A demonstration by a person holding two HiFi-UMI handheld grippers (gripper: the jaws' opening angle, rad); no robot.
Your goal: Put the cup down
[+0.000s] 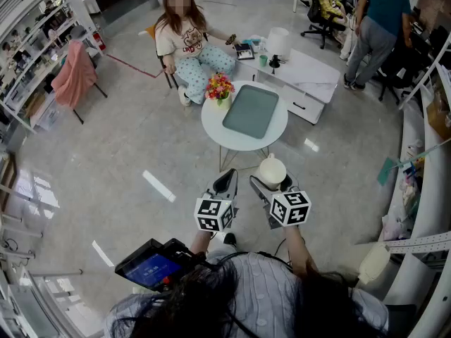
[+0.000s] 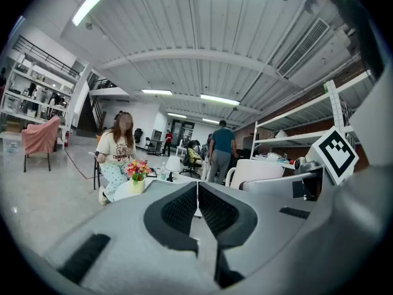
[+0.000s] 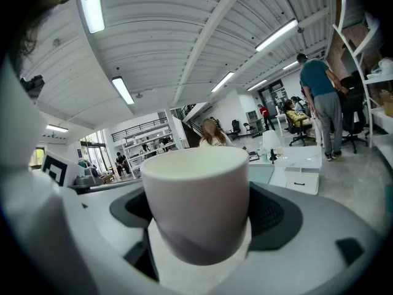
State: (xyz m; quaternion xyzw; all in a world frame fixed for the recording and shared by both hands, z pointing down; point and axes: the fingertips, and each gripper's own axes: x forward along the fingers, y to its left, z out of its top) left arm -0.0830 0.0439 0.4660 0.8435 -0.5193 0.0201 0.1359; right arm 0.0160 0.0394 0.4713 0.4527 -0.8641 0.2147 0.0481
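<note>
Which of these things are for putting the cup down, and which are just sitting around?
For the job: cup, right gripper gripping it, probably the round table.
Just around: flowers, grey tray, closed empty left gripper.

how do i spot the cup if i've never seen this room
Find the round white table mid-floor. On its near side the right tool grips a plain white cup, upright. Unlike the flower vase and tray there, it hangs in the air.
</note>
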